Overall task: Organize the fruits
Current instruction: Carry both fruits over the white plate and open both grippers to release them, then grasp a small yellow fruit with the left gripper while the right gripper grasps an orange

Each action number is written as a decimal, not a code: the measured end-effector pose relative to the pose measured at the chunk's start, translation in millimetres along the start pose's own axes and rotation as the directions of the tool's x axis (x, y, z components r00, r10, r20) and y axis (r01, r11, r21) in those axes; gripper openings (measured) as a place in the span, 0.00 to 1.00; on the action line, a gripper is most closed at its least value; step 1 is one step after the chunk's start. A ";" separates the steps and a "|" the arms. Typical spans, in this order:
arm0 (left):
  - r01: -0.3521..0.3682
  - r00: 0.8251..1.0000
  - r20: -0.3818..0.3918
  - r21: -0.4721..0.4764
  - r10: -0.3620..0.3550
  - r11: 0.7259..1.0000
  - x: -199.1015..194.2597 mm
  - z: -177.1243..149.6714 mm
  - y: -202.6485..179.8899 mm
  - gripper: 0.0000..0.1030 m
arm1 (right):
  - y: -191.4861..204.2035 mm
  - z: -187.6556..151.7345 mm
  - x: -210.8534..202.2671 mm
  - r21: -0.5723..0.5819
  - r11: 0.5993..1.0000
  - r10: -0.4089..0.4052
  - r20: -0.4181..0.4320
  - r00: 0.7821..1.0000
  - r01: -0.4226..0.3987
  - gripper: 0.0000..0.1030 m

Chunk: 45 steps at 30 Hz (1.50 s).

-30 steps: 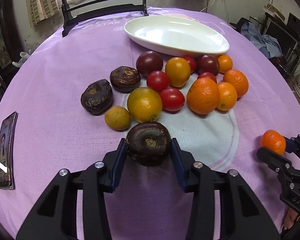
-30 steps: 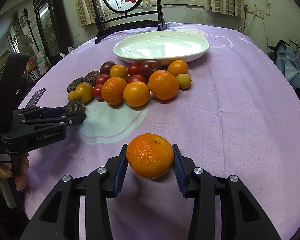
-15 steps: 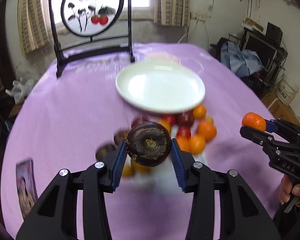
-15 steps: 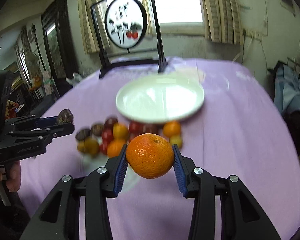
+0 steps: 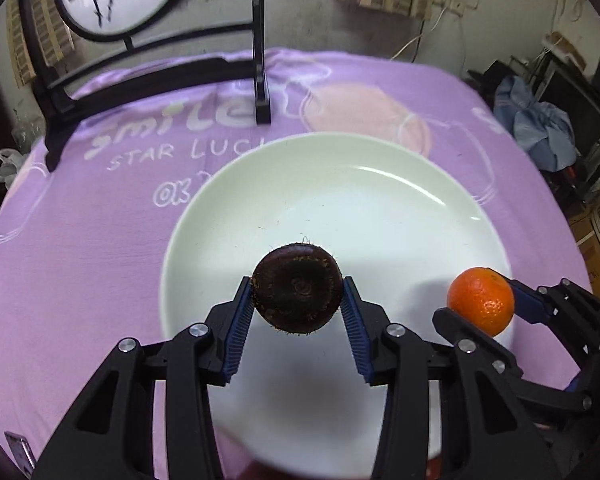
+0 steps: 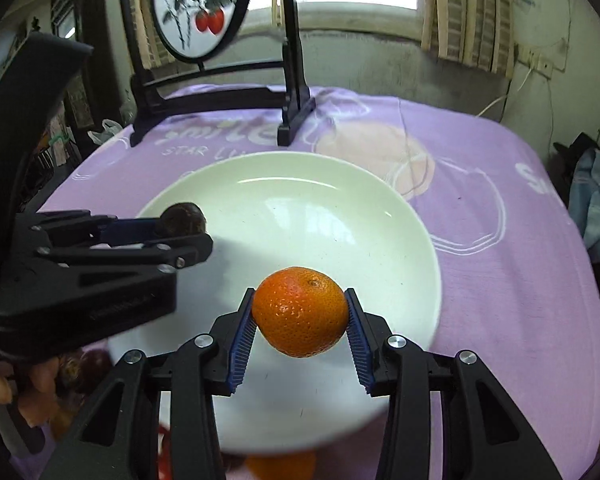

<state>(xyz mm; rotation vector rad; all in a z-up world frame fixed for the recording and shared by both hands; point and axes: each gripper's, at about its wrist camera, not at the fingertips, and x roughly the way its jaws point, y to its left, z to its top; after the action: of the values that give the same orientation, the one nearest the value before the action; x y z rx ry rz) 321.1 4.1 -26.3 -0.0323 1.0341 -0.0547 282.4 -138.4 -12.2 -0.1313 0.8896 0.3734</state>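
Note:
My left gripper point(image 5: 298, 308) is shut on a dark brown round fruit point(image 5: 297, 289) and holds it above the near half of the white plate point(image 5: 340, 184). My right gripper point(image 6: 300, 322) is shut on an orange mandarin point(image 6: 300, 311) above the plate's point(image 6: 320, 208) near right part. The mandarin point(image 5: 481, 301) and right gripper show at the plate's right rim in the left wrist view. The left gripper with the brown fruit point(image 6: 182, 218) shows at the plate's left side in the right wrist view. The plate holds no fruit.
The plate sits on a purple printed cloth point(image 5: 80, 220). A black stand with a round painted panel point(image 6: 202, 8) stands behind the plate. Several loose fruits point(image 6: 276, 466) lie at the plate's near edge, mostly hidden. Clothes and boxes point(image 5: 540, 136) are off to the right.
Both grippers have moved forward from the fruit pile to over the plate, each still holding its fruit. The plate now fills the middle of both views.

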 end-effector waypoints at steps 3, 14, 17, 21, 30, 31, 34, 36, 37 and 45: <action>-0.006 0.999 -0.054 -0.011 0.006 1.000 26.3 7.5 -0.7 0.44 | -1.2 6.9 19.8 0.006 1.000 0.000 -0.046 0.999 0.000 0.43; 0.006 0.993 0.116 -0.054 0.000 0.999 -55.6 -16.2 4.3 0.91 | -19.3 -13.5 -46.9 0.086 0.996 0.029 0.064 0.998 -0.034 0.68; 0.007 0.982 0.189 -0.033 -0.001 0.999 -92.4 -44.9 2.4 0.96 | -9.9 -39.0 -80.6 0.028 0.999 0.019 0.098 0.995 -0.022 0.70; -0.014 0.977 0.215 -0.007 0.015 1.000 -121.7 -94.3 6.8 0.96 | 11.0 -82.1 -117.6 -0.050 0.998 -0.019 0.139 0.990 0.026 0.70; -0.025 0.984 0.174 -0.008 0.026 1.000 -140.5 -199.0 27.4 0.96 | 34.3 -165.2 -149.0 -0.002 0.999 0.048 0.112 0.993 -0.048 0.70; -0.026 0.986 0.165 -0.003 0.026 1.000 -141.0 -208.0 29.7 0.96 | 34.5 -172.1 -148.8 0.012 0.998 0.064 0.098 0.993 -0.065 0.70; -0.031 0.988 0.154 0.016 0.028 0.999 -141.2 -226.8 34.0 0.96 | 39.2 -185.8 -146.0 0.021 0.997 0.069 0.060 0.996 -0.070 0.70; -0.030 0.989 0.148 0.032 0.025 0.999 -139.5 -234.5 37.0 0.96 | 40.5 -191.9 -145.5 0.019 0.998 0.062 0.047 0.997 -0.063 0.70; -0.044 0.987 0.153 0.036 0.038 0.998 -138.4 -238.1 38.8 0.96 | 40.7 -193.8 -145.6 0.022 0.998 0.064 0.044 0.997 -0.065 0.70; -0.083 0.991 0.111 0.062 0.076 0.995 -118.0 -236.0 43.9 0.70 | 41.7 -194.0 -151.3 0.020 0.996 0.089 0.063 0.994 -0.090 0.70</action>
<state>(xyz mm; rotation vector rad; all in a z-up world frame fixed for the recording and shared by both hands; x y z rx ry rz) 59.4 54.8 -48.0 0.0661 0.9231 -0.0146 38.5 -191.0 -14.2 -0.0587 0.8397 0.4489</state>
